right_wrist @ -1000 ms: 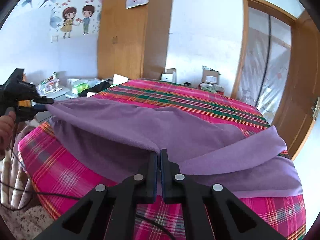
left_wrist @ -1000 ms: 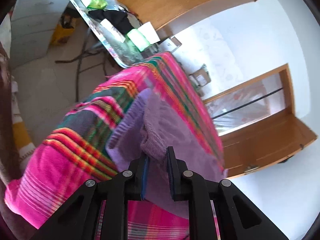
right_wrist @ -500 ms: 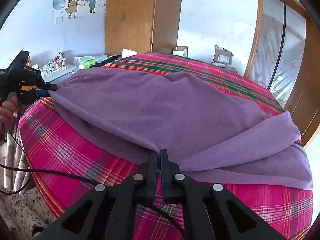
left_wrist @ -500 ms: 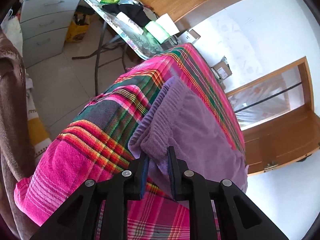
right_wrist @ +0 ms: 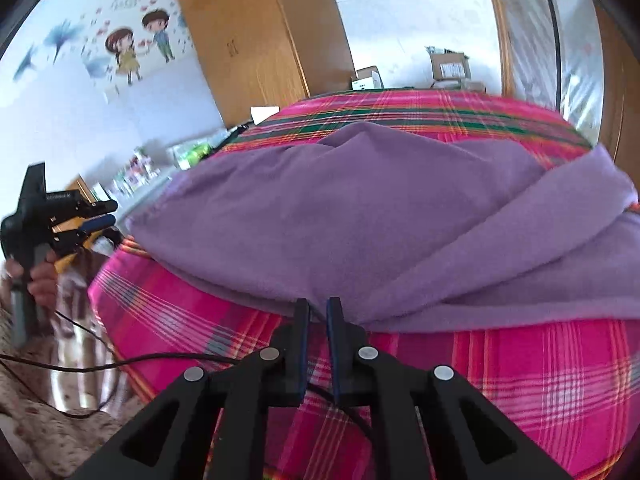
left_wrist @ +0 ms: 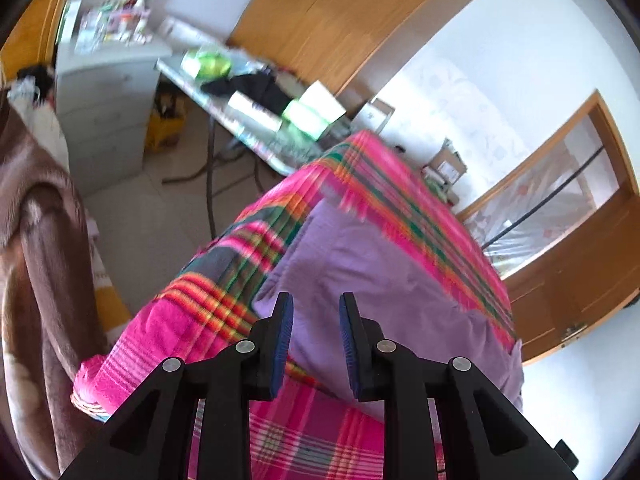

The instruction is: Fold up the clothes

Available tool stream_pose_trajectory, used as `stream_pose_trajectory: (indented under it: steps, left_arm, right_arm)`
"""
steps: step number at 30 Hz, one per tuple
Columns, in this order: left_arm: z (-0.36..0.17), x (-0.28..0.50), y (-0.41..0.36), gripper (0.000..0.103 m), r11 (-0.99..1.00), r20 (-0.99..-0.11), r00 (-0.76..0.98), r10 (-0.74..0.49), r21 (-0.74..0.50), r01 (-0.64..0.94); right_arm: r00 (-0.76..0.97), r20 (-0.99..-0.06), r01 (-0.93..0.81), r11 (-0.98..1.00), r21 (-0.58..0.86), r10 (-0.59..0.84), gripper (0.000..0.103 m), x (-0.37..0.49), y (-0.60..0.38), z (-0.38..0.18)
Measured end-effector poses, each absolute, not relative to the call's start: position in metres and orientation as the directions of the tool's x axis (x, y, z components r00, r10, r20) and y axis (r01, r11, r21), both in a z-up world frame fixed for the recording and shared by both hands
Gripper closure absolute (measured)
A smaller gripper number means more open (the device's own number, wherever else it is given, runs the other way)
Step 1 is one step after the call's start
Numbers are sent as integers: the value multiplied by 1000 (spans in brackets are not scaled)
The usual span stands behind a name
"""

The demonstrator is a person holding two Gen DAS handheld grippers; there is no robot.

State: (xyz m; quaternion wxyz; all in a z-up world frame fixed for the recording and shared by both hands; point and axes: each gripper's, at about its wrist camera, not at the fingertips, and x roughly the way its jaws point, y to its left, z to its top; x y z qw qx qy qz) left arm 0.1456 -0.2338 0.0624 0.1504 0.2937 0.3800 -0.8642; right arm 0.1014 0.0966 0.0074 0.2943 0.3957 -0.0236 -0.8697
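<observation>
- Your left gripper (left_wrist: pixel 316 340) has let go: jaws spreading, empty, lifted off the purple garment (right_wrist: pixel 360 208).
- Your right gripper (right_wrist: pixel 318 320) is parting too (cloth released).
- The fold now lies along the bed's (right_wrist: pixel 560 380) near edge.

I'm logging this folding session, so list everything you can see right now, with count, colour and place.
Garment: one, purple, folded over on the bed.
Bedspread: one, pink plaid, covering the bed.
Wardrobe: one, wooden, against the far wall.
Side table: one, cluttered, beside the bed.
Drawer unit: one, white, by the table.
Boxes: several, cardboard, beyond the bed.
Left gripper: black, jaws opening, nothing between them.
Right gripper: black, jaws opening at the garment's edge.
Hand: one, holding the left gripper.
</observation>
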Motion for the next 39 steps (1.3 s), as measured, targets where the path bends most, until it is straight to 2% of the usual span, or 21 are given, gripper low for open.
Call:
stream_pose_trajectory:
  steps: [4,9,17,20,21,24,29,39]
  left_arm:
    - [69,125,-212,78,-718,-609,-792,45,-571,398]
    - [68,81,-156,78,-810,-624,-749,221,-545,215]
    - [68,17,-73,78,-860,-667,-618,417,-509,-30]
    - [67,-3,-48,66,-859,-686,-562,462,-503,-93]
    - [66,-9,-40,66,-858,-690,-545,475,-502,-113]
    - [62,-25,-19,66,-850,-705,-496,507,-502,-156]
    - [48,-37,15,66,-857,-748,-421,512,-476,-197]
    - [36,-45,43,66,-848,-767,-363,530,-480,-223]
  right_arm:
    - [-536,-653,456,-835,309,-535,93,105,120,11]
    - [-590,-647,343,-875,340,-483,93,100,156,14]
    - [-691,-678,125,-965,230,-252,93,107,235,31]
    - [-714,-682,37,-981,190,-159,93,110,271,50]
    - [-712,-687,25,-983,184,-147,93,108,278,53]
    - [-693,-707,17,-985,174,-137,87,95,290,57]
    - [-622,-731,140,-958,250,-282,87,54,251,29]
    - [-517,-802,300,-941,158,-300,87,53,216,-2]
